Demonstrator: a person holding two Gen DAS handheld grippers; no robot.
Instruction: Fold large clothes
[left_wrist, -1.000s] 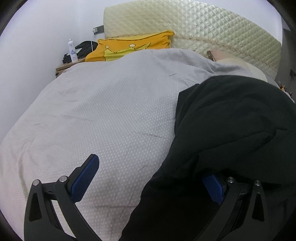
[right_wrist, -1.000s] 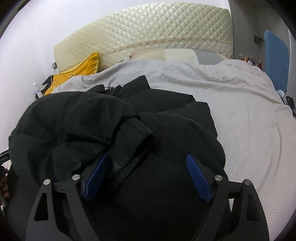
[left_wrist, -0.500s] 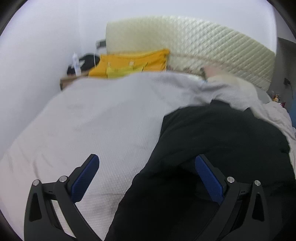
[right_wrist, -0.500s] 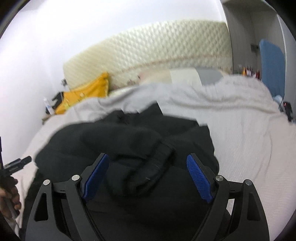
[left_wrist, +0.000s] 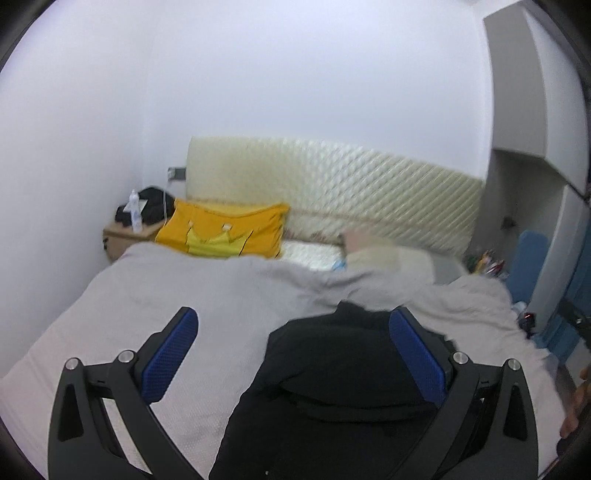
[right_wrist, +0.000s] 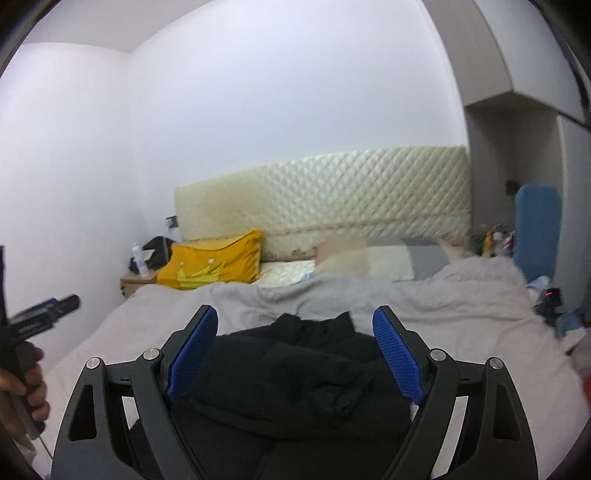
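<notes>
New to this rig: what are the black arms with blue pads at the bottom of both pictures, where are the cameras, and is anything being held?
These are two handheld tools, not a robot. Each picture comes from a fisheye camera mounted on one tool, looking forward along its fingers. The left gripper and right gripper both stand open, holding nothing. Below them a crumpled black garment lies on a bed with a grey cover. A yellow pillow leans by the quilted headboard. At the right view's left edge, a hand grips the other tool's handle.
</notes>
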